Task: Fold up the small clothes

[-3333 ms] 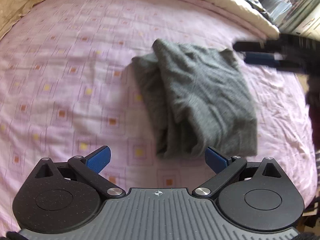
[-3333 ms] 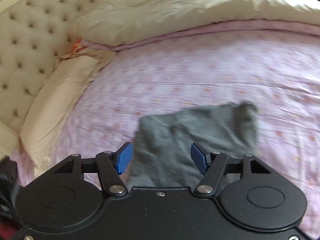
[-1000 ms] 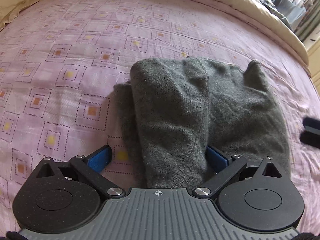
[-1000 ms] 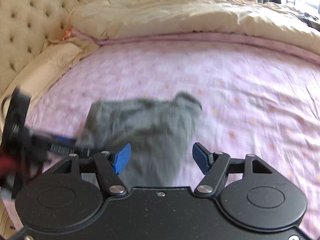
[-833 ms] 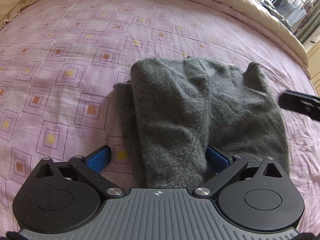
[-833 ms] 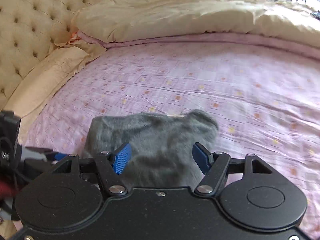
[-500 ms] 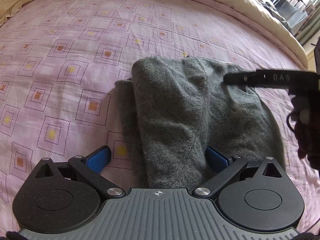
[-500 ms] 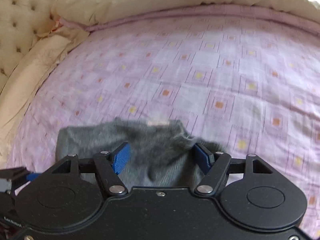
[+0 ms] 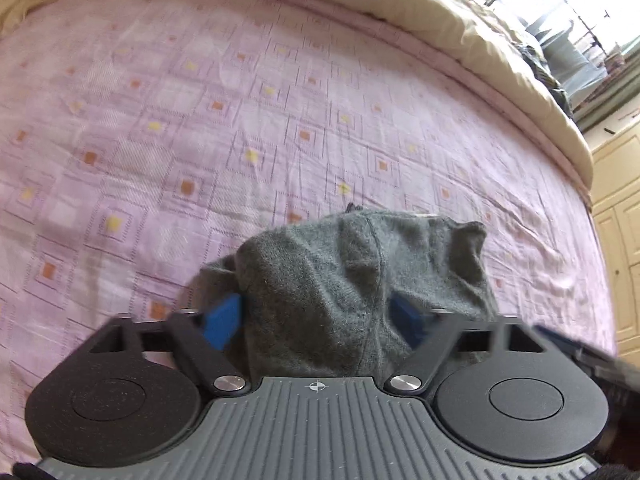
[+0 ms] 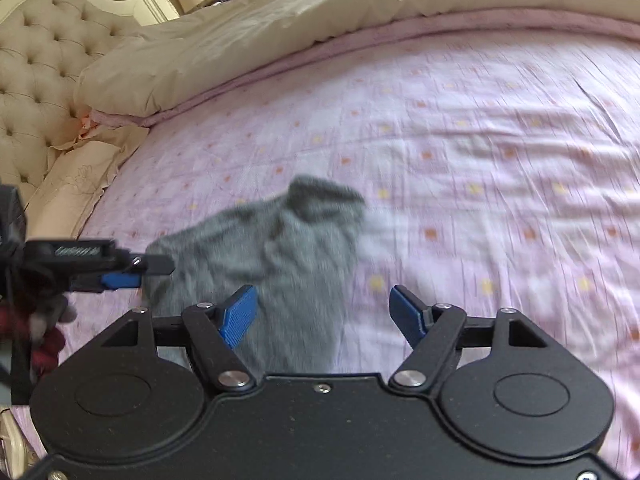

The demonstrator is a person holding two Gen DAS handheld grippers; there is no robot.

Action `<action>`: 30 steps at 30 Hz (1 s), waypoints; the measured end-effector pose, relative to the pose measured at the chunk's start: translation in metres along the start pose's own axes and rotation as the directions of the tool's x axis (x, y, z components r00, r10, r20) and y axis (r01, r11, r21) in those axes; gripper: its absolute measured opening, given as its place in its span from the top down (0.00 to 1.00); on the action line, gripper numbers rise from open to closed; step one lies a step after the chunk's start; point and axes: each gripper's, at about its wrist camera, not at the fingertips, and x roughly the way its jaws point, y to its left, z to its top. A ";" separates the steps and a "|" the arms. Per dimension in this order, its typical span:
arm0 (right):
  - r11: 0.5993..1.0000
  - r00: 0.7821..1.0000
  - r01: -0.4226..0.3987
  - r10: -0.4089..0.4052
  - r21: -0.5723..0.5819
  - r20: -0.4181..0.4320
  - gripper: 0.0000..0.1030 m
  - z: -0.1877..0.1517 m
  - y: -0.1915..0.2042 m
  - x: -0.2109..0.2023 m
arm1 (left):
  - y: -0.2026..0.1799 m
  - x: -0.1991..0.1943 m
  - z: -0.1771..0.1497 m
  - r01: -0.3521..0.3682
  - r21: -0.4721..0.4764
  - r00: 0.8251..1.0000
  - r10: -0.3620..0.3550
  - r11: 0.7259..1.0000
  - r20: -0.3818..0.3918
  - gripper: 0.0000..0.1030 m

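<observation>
Left wrist view: the left gripper (image 9: 318, 320) fills the lower frame, its blue fingers (image 9: 222, 320) standing well apart with a bunched fold of the grey knit garment (image 9: 360, 280) between them. The left pad touches the cloth; whether the right pad presses it cannot be told, so a grip is not certain. The garment lies at lower centre on the pink patterned bedsheet (image 9: 200, 120), with a cream duvet (image 9: 460, 28) along the upper right edge.

Right wrist view: the right gripper (image 10: 322, 312) stands wide open and holds nothing; the blurred garment passes behind its left pad. The left gripper enters from the left edge. A tufted headboard (image 10: 36, 60) occupies the upper left.
</observation>
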 end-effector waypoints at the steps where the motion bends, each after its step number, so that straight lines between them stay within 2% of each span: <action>1: 1.000 1.000 0.001 -0.001 0.008 -0.006 0.26 -0.005 0.000 -0.003 | 0.001 0.005 0.000 -0.008 -0.001 1.000 0.008 1.000 -0.017 0.41; 5: 0.999 0.999 -0.023 0.025 0.040 -0.035 0.26 -0.022 0.001 -0.006 | 0.007 0.010 -0.001 -0.009 -0.013 1.000 0.009 1.000 -0.027 0.52; 8: 0.998 0.998 -0.038 0.040 0.046 -0.055 0.26 -0.031 0.007 -0.003 | 0.014 0.008 0.001 -0.031 -0.073 0.999 0.030 0.997 -0.021 0.54; 10: 0.997 0.996 -0.050 0.053 0.052 -0.067 0.26 -0.034 0.010 0.000 | 0.017 0.006 0.000 -0.001 -0.097 1.000 0.000 0.995 -0.011 0.74; 11: 0.997 0.996 -0.055 0.058 0.048 -0.072 0.26 -0.035 0.013 0.001 | 0.016 0.002 -0.001 0.006 -0.086 1.000 -0.006 0.996 0.006 0.92; 13: 0.998 0.995 -0.063 0.065 0.031 -0.078 0.26 -0.036 0.018 0.002 | 0.011 -0.005 -0.003 -0.032 -0.033 0.999 0.033 0.999 0.035 0.92; 15: 0.997 0.994 -0.070 0.072 0.026 -0.086 0.26 -0.036 0.020 0.004 | 0.007 -0.010 -0.006 -0.100 0.023 0.994 0.099 0.995 0.056 0.92; 17: 0.997 0.993 -0.067 0.070 0.026 -0.097 0.26 -0.036 0.021 0.006 | 0.014 -0.007 -0.009 -0.149 0.022 0.988 0.148 0.989 0.050 0.92; 18: 0.997 0.993 -0.067 0.069 0.029 -0.099 0.26 -0.036 0.020 0.007 | 0.020 -0.006 -0.009 -0.145 -0.006 0.988 0.145 0.989 0.045 0.91; 20: 0.997 0.992 -0.067 0.071 0.040 -0.103 0.26 -0.037 0.018 0.008 | 0.026 -0.005 -0.008 -0.107 -0.040 0.993 0.109 0.993 0.045 0.86; 22: 0.996 0.991 -0.069 0.075 0.056 -0.108 0.26 -0.038 0.016 0.010 | 0.021 -0.005 -0.006 -0.048 -0.001 0.998 0.048 0.999 0.035 0.68; 23: 0.995 0.991 -0.073 0.080 0.067 -0.110 0.26 -0.039 0.014 0.010 | 0.020 -0.005 -0.004 -0.039 0.008 0.999 0.039 0.999 0.018 0.52; 26: 0.988 0.987 -0.091 0.106 0.122 -0.122 0.25 -0.045 0.007 0.011 | 0.022 -0.011 -0.005 -0.041 -0.027 0.998 0.042 0.999 0.039 0.32; 30: 0.976 0.982 -0.114 0.140 0.184 -0.130 0.21 -0.055 -0.002 0.010 | 0.032 -0.008 -0.009 -0.070 -0.090 0.997 0.071 0.993 0.009 0.28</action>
